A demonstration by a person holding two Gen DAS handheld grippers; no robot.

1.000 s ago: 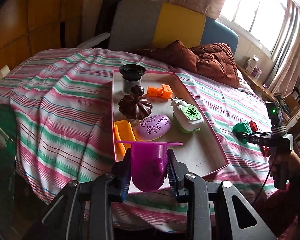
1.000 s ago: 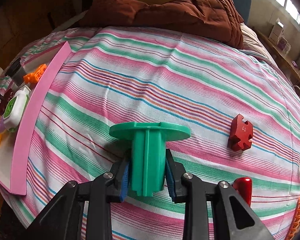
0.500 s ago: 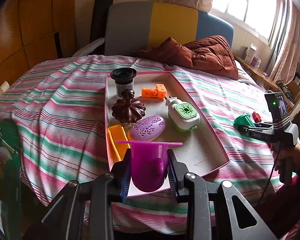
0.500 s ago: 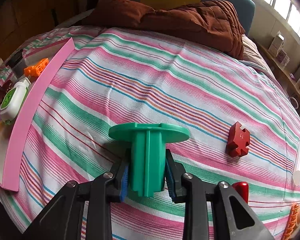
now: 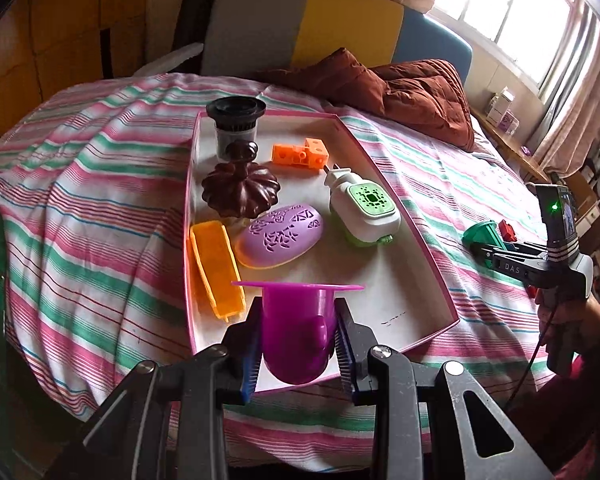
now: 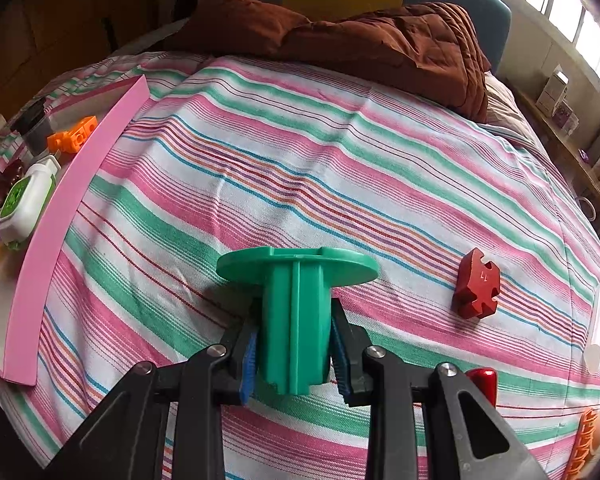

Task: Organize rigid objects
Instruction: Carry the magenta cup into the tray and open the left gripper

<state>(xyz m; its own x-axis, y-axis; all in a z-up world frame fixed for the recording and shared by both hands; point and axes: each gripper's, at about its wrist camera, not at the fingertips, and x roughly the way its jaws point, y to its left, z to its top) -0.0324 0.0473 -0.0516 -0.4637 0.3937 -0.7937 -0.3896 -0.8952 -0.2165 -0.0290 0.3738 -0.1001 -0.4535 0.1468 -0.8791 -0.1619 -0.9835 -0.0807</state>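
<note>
Pink tray (image 5: 404, 240) on the bed is your target. Your left hand-held gripper (image 5: 298, 344) pinches the purple flanged cup (image 5: 296, 332) over its near end: rigid, probably light, slick plastic. The right one (image 6: 294, 354) clamps the green spool (image 6: 296, 312) by its ribbed stem.

L gripper (image 5: 296, 340) w/ purple cup (image 5: 296, 332) sits closer over pink tray (image 5: 436, 276) near edge vs 1 s ago; tray contents loom larger in left wrist view. R-side view tilts slightly; red puzzle piece (image 6: 476, 284) sits a bit higher in view.
</note>
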